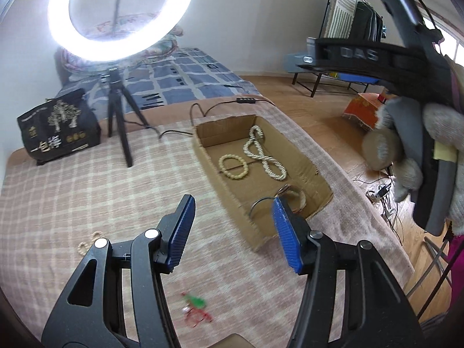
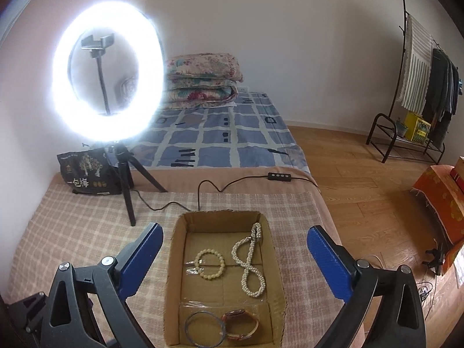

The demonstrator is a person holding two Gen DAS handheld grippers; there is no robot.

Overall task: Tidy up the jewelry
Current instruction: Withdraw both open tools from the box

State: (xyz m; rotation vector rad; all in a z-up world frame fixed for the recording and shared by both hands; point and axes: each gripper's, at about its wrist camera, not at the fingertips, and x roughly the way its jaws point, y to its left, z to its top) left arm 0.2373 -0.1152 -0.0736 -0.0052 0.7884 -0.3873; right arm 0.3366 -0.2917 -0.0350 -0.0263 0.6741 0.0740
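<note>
**Loose pieces are lying near and left of the left gripper; the box is off to its right**

The left gripper (image 1: pixel 232 211) is standing about half open with nothing between its blue pads, tilted down over the checked blanket (image 1: pixel 87 191). The right gripper (image 2: pixel 235 239) is gaping as wide as it goes, also empty, and it is hanging directly over the box (image 2: pixel 174 261), its two pads straddling the box's left and right walls without touching them.

Working outward from the left gripper: just under it, near its base, a small red-and-green trinket (image 1: pixel 195 307) is lying on the blanket, blurred, so its exact kind is unclear. To the near left, beside the left finger's arm, a short pale bead string (image 1: pixel 87 242) is lying partly hidden. Both are sitting outside the box, so they look like what is left to sort.

The box is running lengthwise from near to far. Inside, a bead bracelet (image 2: pixel 209 264) and a pearl necklace (image 2: pixel 249 261) are resting in the far part, the necklace stretched along the box's length; a thin bangle (image 2: pixel 203 330) and a watch (image 2: pixel 240 324) are lying in the near part.

My reading: the left gripper is the nearer one to both loose pieces, and it would be reaching back toward the near left, away from the box.
</note>
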